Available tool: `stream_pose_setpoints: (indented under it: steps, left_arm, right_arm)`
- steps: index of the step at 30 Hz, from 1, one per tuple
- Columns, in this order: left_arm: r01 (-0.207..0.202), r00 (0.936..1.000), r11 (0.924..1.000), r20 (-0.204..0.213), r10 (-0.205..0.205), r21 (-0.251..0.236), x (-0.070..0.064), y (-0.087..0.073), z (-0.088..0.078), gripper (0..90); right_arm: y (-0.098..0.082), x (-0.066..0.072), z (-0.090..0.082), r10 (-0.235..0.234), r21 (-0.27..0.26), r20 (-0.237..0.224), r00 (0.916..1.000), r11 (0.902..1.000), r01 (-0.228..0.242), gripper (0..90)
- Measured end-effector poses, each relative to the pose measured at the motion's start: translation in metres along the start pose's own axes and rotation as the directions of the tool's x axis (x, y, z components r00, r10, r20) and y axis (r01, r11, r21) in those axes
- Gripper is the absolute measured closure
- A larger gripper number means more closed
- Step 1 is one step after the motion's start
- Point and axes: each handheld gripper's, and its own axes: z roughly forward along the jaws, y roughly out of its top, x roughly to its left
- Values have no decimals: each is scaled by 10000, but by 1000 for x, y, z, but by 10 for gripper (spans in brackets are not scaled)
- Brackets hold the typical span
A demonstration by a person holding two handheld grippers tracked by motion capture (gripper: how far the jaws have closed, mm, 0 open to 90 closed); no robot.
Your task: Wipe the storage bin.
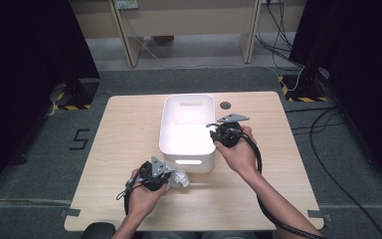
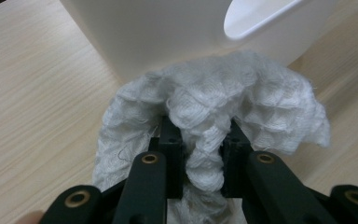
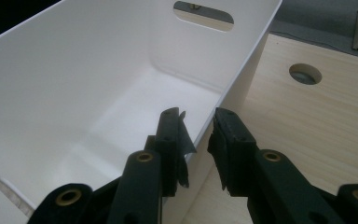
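pale wood makes up the surface (image 1: 129,129), a light-grained rectangular top with a small round dark cable hole (image 1: 225,105) near its far edge. a white rectangular plastic bin (image 1: 171,139) with slot handles in its short walls stands in the middle, empty inside in the right tool's view. grey carpet lies all round, with black-and-yellow striped stand feet (image 1: 72,106) at the far corners and loose black cables (image 1: 323,129) on the floor to the right. the bin's near wall rises right behind the white waffle-weave cotton cloth (image 2: 223,98), between it and the bin's inside.

the left tool (image 1: 155,174) is closed on that cloth: a bunched fold is pinched between its two black pads (image 2: 171,140), and the rest billows out past the tips, against or just short of the bin's outer wall. in the high view the cloth (image 1: 179,177) sits on the surface just off the bin's near left corner.

the right tool (image 1: 227,133) straddles the bin's right long wall (image 3: 242,70), one jaw inside, one outside; its jaws are partly apart, and i cannot tell whether the pads press the rim.

the left hand (image 1: 144,195) comes in from the near edge, tool low and pointing forward at the bin. the right hand (image 1: 238,152) reaches in over the surface, forearm angled leftward, its tool tipped down onto the rim.
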Motion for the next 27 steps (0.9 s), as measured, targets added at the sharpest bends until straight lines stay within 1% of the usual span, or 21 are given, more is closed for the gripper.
stream_pose_setpoints:
  steps: [7,10,15,18,27]
  left_arm:
    - [40,10000,9999,30,-41,149,1,-2,6,751]
    - [126,9999,9998,64,-127,168,1,-2,7,752]
    - [97,9999,9997,63,-99,233,1,-1,5,751]
    - [176,9998,9996,82,-178,216,-1,1,4,751]
    - [194,9996,9997,222,-197,154,-8,7,0,751]
  right_arm:
    - [0,1,0,-16,-35,54,10000,10000,16,726]
    - [0,1,0,-72,-33,89,9999,10000,72,726]
    - [0,3,-1,-182,-19,190,9997,9998,182,725]
    - [0,3,-1,-137,-22,218,9997,9999,138,723]
    - [0,3,-1,-139,-23,266,9996,9999,140,721]
